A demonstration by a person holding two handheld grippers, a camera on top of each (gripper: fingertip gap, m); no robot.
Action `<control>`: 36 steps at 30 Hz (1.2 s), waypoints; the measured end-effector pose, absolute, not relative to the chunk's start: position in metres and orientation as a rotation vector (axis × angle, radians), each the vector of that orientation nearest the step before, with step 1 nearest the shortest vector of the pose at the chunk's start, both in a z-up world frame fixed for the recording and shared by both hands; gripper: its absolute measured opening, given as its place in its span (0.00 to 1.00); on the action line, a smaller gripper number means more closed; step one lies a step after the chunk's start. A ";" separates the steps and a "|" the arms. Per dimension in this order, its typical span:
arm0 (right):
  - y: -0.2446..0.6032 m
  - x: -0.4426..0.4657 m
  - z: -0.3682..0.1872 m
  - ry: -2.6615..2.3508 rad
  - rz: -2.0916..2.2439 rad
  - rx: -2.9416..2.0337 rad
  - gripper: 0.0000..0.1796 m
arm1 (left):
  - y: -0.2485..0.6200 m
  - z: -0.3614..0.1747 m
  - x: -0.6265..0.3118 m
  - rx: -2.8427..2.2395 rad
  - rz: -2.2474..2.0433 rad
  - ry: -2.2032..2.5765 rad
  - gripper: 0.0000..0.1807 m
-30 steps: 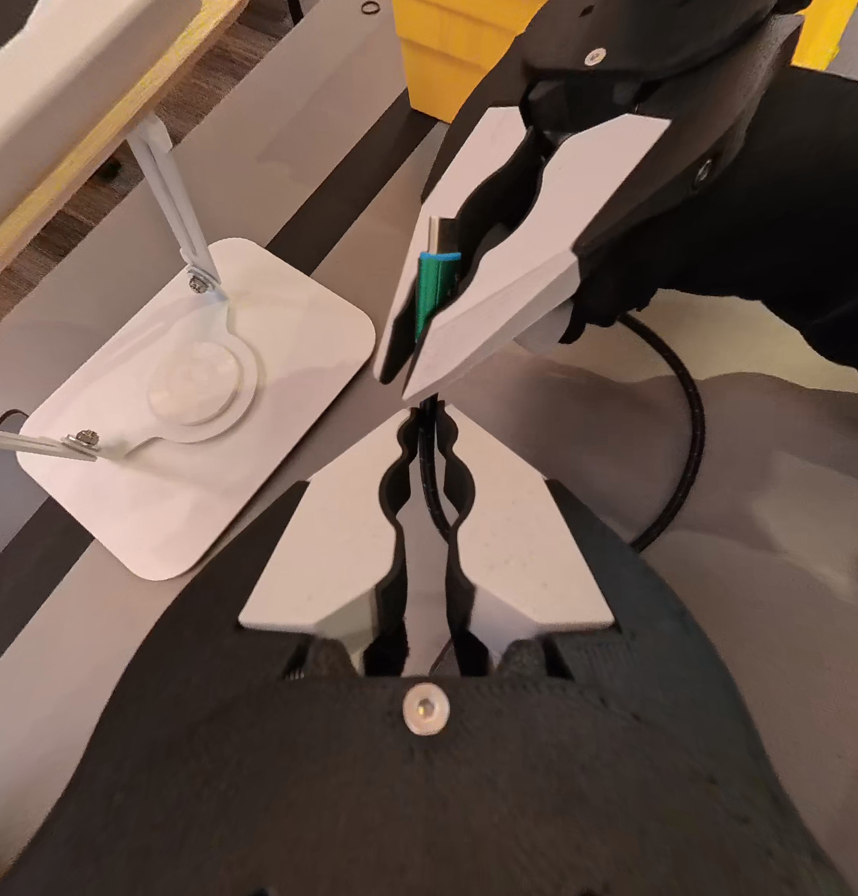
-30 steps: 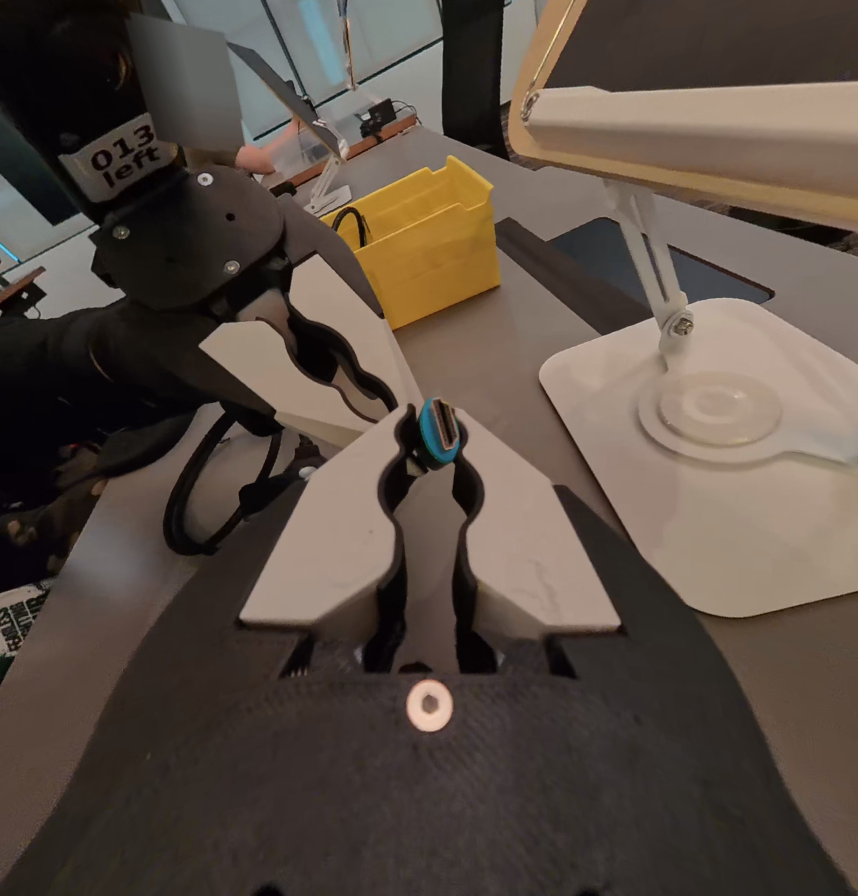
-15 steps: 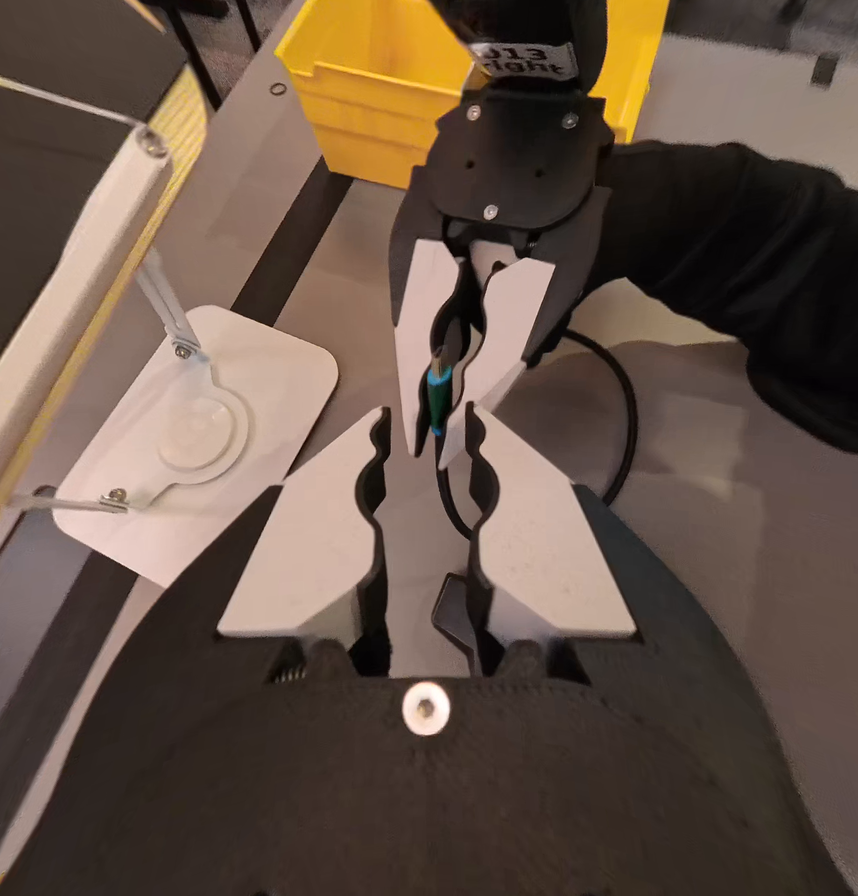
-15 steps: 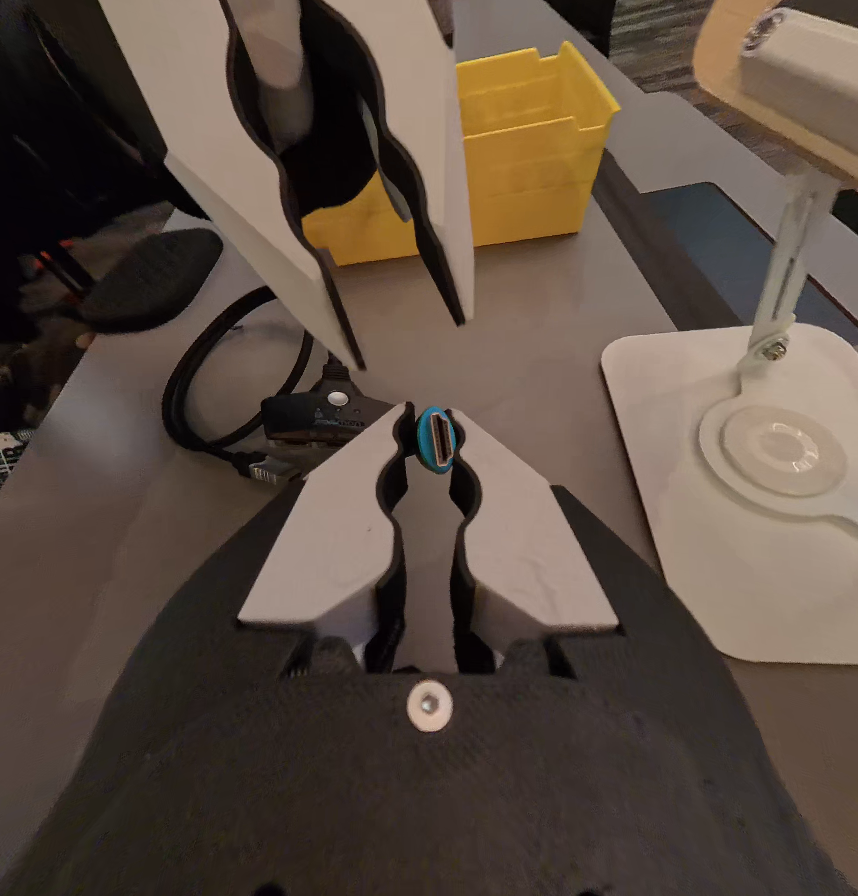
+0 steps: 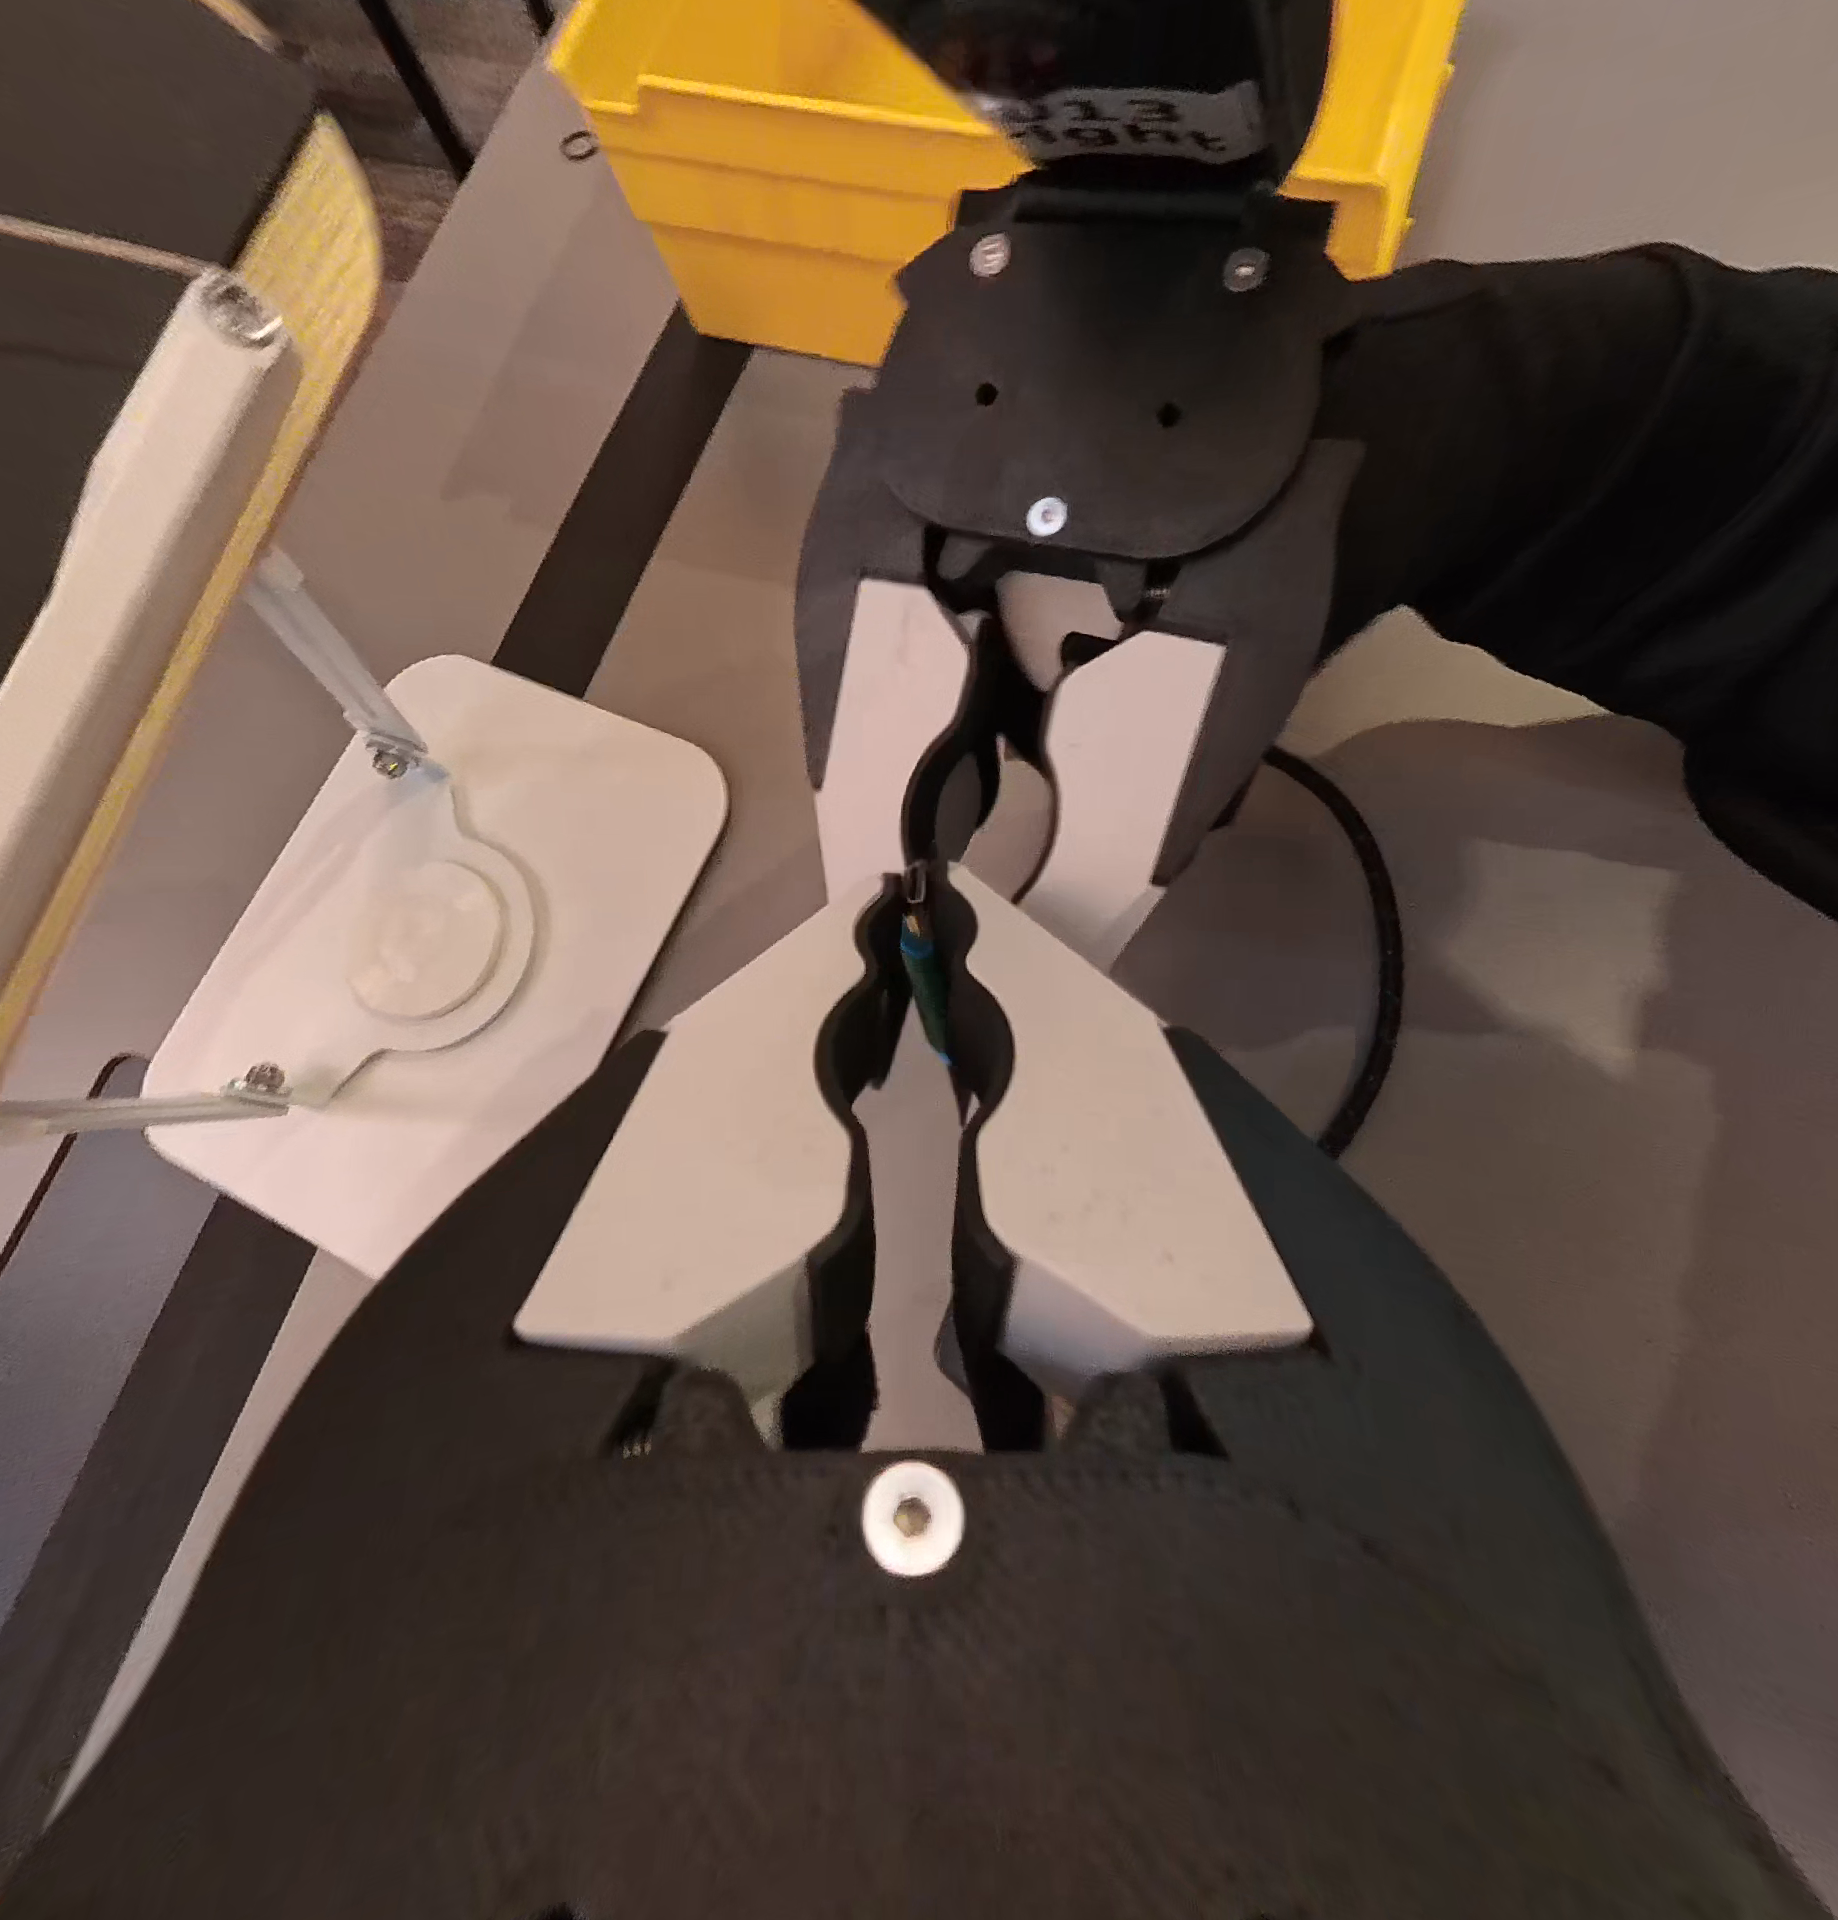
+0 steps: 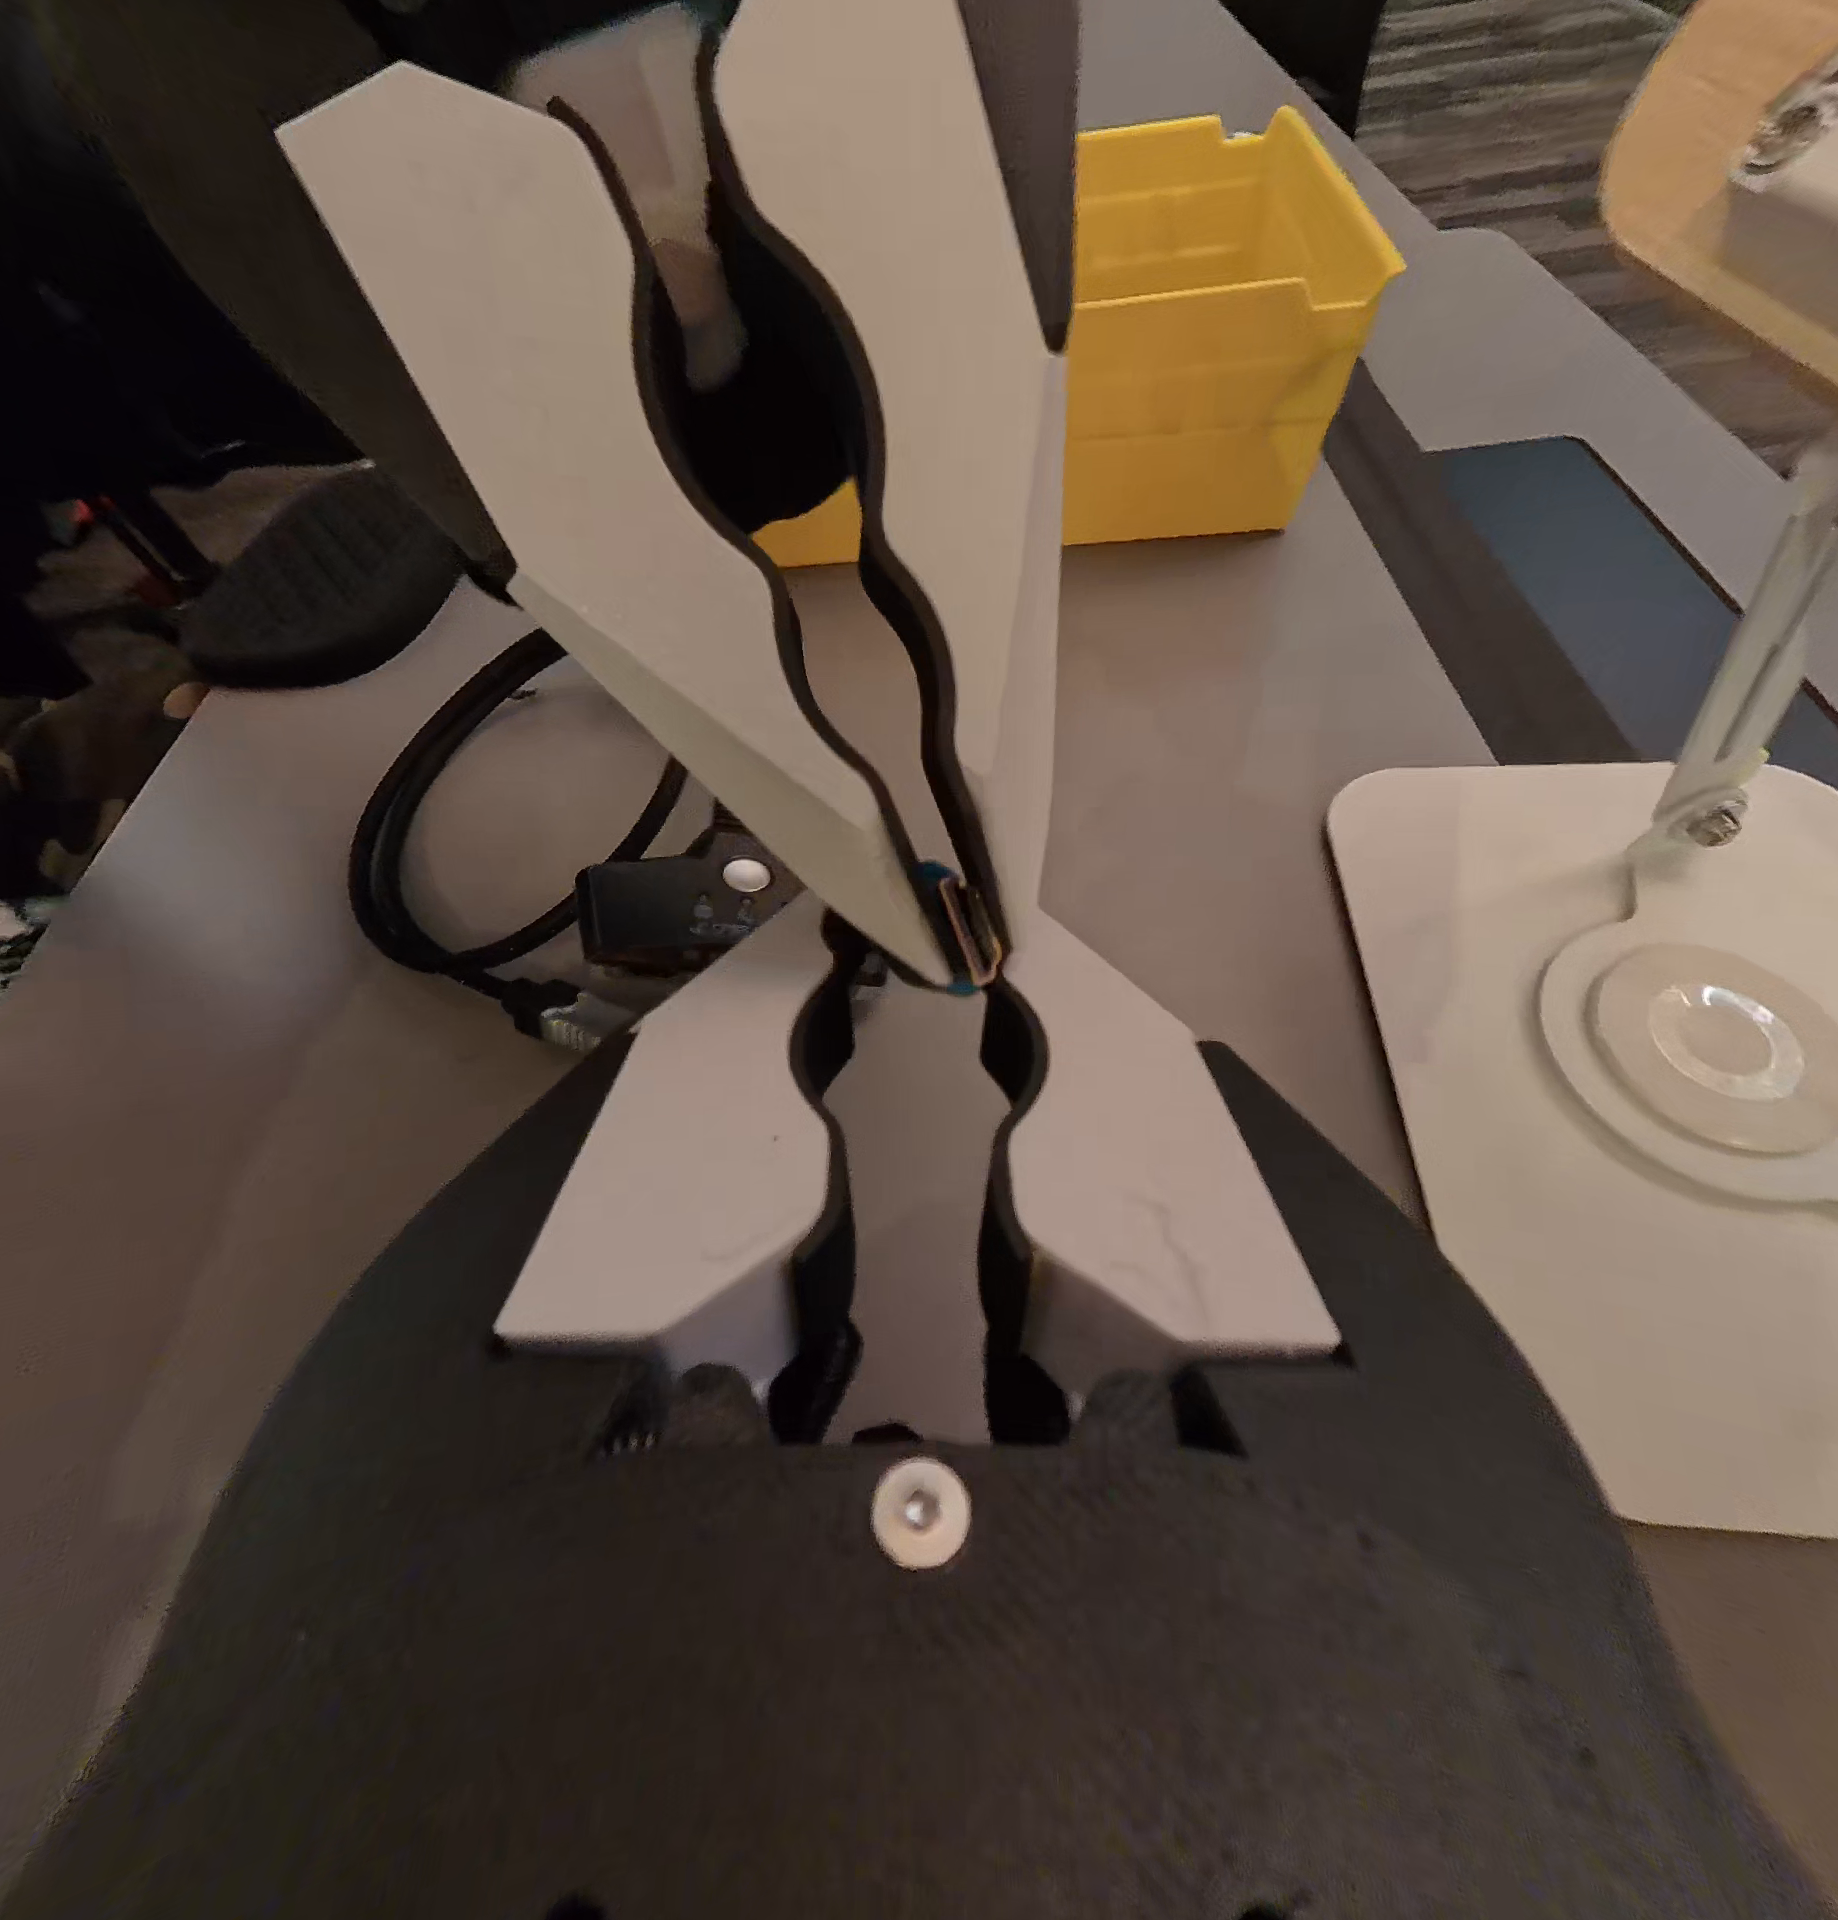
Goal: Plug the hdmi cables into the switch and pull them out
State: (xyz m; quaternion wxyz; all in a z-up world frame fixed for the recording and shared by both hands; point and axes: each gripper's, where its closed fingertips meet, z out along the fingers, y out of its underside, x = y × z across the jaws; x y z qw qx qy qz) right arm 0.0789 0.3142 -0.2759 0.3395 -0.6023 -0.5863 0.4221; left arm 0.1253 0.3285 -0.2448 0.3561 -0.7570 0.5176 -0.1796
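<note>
A blue-collared HDMI plug [image 5: 925,987] sits between the tips of my left gripper [image 5: 915,899], which is shut on it. In the right wrist view the left gripper [image 6: 956,961] reaches down from above and pinches the plug [image 6: 965,925]. My right gripper [image 6: 925,951] faces it tip to tip, its jaws a little apart around the plug, no longer pinching it. It also shows in the left wrist view [image 5: 982,883]. The black switch [image 6: 676,914] with a white button lies on the table beyond, beside a coiled black cable [image 6: 406,831].
A yellow bin [image 6: 1206,364] stands at the back of the grey table. A white stand base [image 6: 1621,1143] with a slanted metal post lies to the right, and shows on the left in the left wrist view [image 5: 427,935]. A black sleeve [image 5: 1621,520] reaches in. Spacing between my two grippers at the tips: around 5 centimetres.
My left gripper was open; it has moved onto the plug and shut on it. The right gripper's jaws, shut on the plug before, have eased apart.
</note>
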 end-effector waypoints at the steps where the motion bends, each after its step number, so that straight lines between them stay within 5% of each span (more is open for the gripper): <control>1: 0.319 0.078 -0.278 -1.503 1.091 -1.609 0.14 | 0.334 -0.244 0.122 -1.974 -0.451 1.292 0.01; 4: 0.331 0.072 -0.290 -1.406 1.082 -1.764 0.27 | 0.350 -0.238 0.111 -2.021 -0.476 1.083 0.01; 8: 0.331 0.041 -0.284 -1.214 1.240 -1.806 0.28 | 0.364 -0.232 0.098 -2.039 -0.533 0.837 0.01; 14: 0.310 0.034 -0.288 -1.313 1.355 -1.765 0.02 | 0.359 -0.236 0.088 -2.055 -0.637 0.782 0.02; 23: 0.265 0.069 -0.321 -1.790 1.255 -1.789 0.01 | 0.310 -0.234 0.094 -1.763 -0.168 1.549 0.28; 36: 0.215 0.089 -0.320 -2.093 1.344 -1.600 0.02 | 0.273 -0.287 0.106 -1.220 0.446 2.173 0.19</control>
